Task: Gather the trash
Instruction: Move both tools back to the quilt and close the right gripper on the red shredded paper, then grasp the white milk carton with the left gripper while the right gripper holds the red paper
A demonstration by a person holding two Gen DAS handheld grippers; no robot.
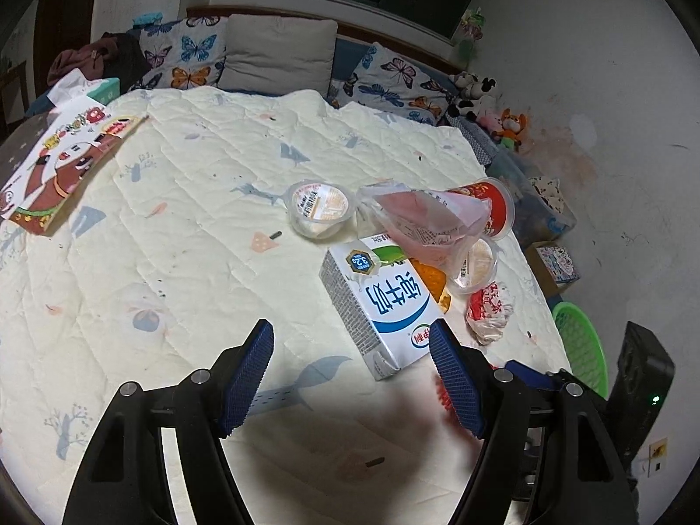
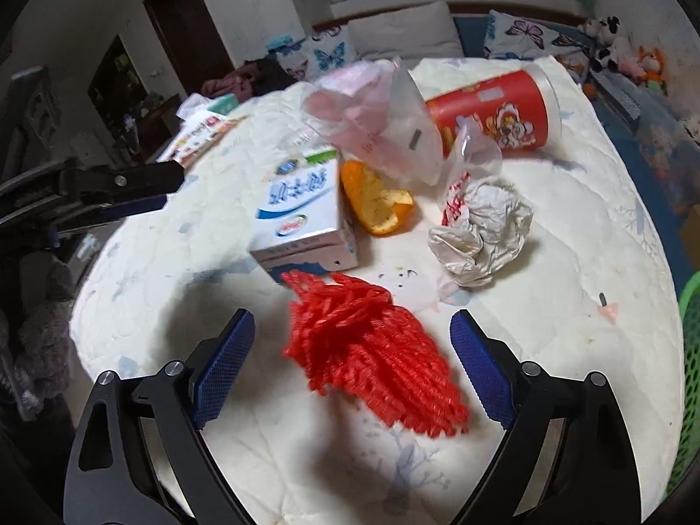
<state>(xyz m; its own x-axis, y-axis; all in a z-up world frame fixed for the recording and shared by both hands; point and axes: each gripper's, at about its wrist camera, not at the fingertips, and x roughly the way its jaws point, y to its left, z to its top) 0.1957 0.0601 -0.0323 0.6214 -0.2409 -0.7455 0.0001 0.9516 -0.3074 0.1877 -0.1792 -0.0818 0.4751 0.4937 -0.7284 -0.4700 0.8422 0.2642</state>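
Trash lies on a cream quilt (image 1: 175, 240). My left gripper (image 1: 351, 328) is open just in front of a white and blue milk carton (image 1: 380, 302), whose near corner sits by the right pad; nothing is pressed. My right gripper (image 2: 353, 317) is open around a red mesh net (image 2: 372, 350), which lies between the pads without touching either. Beyond the net are the milk carton (image 2: 302, 214), an orange peel (image 2: 376, 205), a crumpled white wrapper (image 2: 485, 232), a pink plastic bag (image 2: 367, 118) and a red tub (image 2: 494, 109) on its side.
Two clear jelly cups (image 1: 319, 208) (image 1: 474, 262) sit near the bag. A green basket (image 1: 582, 350) (image 2: 691, 350) stands off the bed's right edge. A picture book (image 1: 61, 166) lies far left. Pillows (image 1: 275, 52) and soft toys line the far side.
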